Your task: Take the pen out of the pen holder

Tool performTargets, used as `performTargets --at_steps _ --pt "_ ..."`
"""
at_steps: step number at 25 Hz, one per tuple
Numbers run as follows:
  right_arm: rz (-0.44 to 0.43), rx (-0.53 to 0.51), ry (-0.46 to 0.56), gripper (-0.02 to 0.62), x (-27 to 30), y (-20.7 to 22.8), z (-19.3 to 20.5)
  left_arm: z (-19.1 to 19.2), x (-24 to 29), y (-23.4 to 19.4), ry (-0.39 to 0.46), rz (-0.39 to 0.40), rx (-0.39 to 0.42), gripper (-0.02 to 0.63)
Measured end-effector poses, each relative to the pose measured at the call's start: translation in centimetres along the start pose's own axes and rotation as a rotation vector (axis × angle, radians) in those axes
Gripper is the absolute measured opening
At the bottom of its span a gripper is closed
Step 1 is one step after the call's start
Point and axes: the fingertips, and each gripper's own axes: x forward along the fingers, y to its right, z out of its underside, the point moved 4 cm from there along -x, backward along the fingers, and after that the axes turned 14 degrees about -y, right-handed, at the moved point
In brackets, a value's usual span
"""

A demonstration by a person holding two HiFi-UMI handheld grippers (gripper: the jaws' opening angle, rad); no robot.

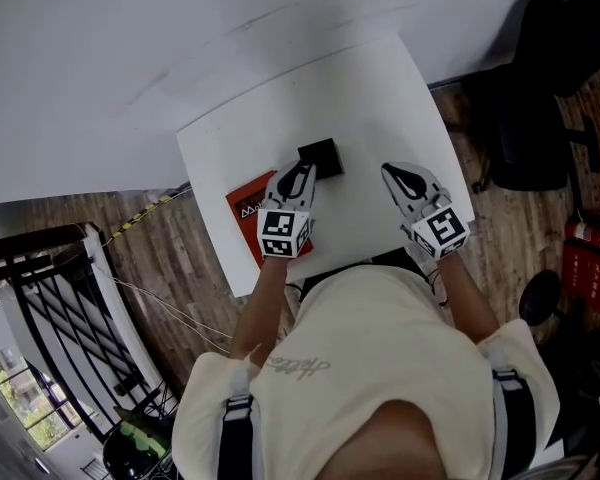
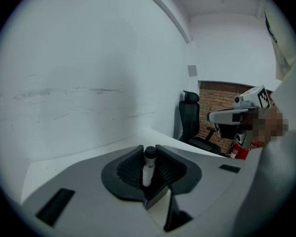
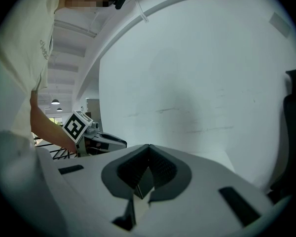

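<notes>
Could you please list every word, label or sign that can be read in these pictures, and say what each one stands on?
No text can be read with certainty.
White print on the red book: too blurred to read.
Script lettering on the person's cream shirt: not legible.
Label on the fire extinguisher: too small to read.

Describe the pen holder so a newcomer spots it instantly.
On the white square table, look just beyond the left gripper. The small black square pen holder stands there, beside the flat red booklet, the only dark box on it.
</notes>
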Motion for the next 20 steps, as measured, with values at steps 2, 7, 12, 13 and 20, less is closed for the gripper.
performTargets --at_steps 2,7,12,13,20 --pt "-0.004 -0.007 0.011 0.008 0.1 0.0 -0.1 -0.5 -0.5 0.1 0.013 0.0 -0.001 0.089" --pt "-0.006 -0.005 0.02 0.008 0.2 0.0 -0.5 -1.5 -1.5 0.5 0.039 -0.007 0.007 0.089" --pt "-0.017 -0.018 0.034 0.008 0.3 -0.5 -1.0 -2.4 -3.1 0.3 0.072 -0.019 -0.004 0.089" --pt "-0.019 -0.021 0.036 0.008 0.4 -0.5 -1.1 -2.6 -3.5 0.3 0.08 -0.021 -0.006 0.089" --pt "-0.037 -0.05 0.05 0.008 0.5 -1.3 -2.3 -3.1 -5.7 -0.2 0.12 -0.057 -0.012 0.089"
